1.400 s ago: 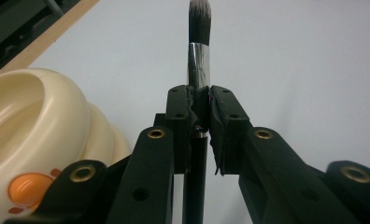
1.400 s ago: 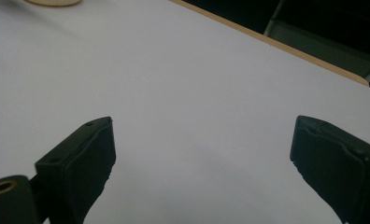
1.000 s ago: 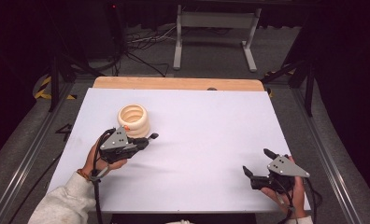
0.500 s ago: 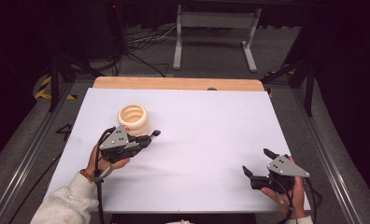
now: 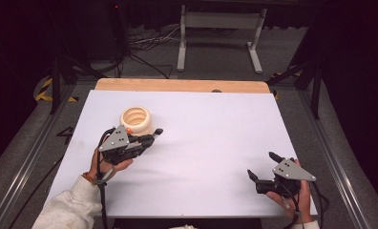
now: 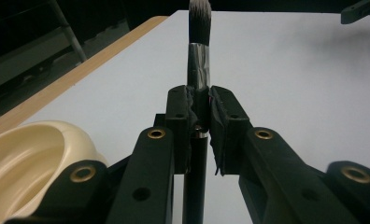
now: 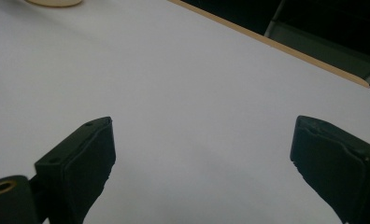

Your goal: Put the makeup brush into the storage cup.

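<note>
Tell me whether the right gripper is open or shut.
Open. The right gripper shows its jaws wide apart with only bare white table between them.

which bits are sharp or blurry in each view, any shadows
Left gripper view: the brush is sharp, the cream bowl soft. Right gripper view: the jaws look soft at the edges. High view: even light, faint shadows under the left gripper and right gripper.

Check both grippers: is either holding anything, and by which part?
The left gripper is shut on a brush, clamped around its handle just behind the silver ferrule. The right gripper is open and holds nothing.
</note>
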